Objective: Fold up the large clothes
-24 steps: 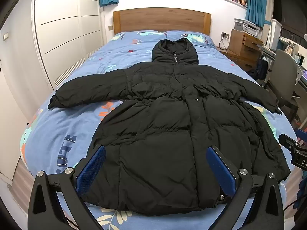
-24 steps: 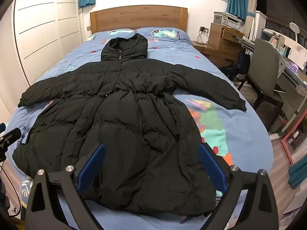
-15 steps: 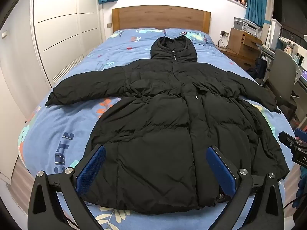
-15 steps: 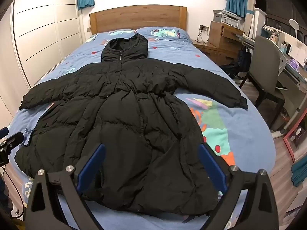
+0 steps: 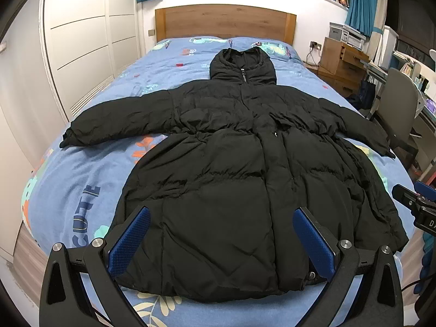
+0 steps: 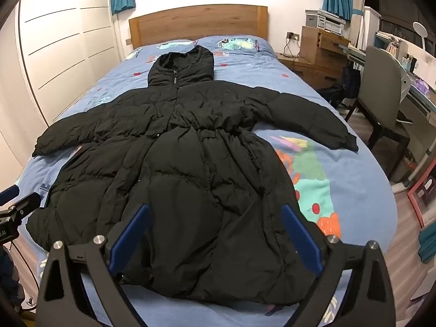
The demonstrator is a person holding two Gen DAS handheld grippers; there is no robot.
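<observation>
A large black hooded puffer coat (image 5: pixel 223 169) lies flat, front up and zipped, on the blue patterned bed (image 5: pixel 90 169), sleeves spread to both sides and hood toward the headboard. It also shows in the right wrist view (image 6: pixel 188 169). My left gripper (image 5: pixel 222 234) is open and empty, hovering above the coat's hem left of centre. My right gripper (image 6: pixel 215 229) is open and empty above the hem's right part. Each gripper's tip shows at the edge of the other's view.
A wooden headboard (image 5: pixel 224 21) stands at the far end. White wardrobe doors (image 5: pixel 81 49) line the left. On the right are a wooden nightstand (image 6: pixel 318 51), a grey chair (image 6: pixel 381 92) and a desk. The bed's foot edge lies just below the grippers.
Both grippers have drifted slightly, so the coat sits a little differently in each view. The coat has not moved and both grippers stay open.
</observation>
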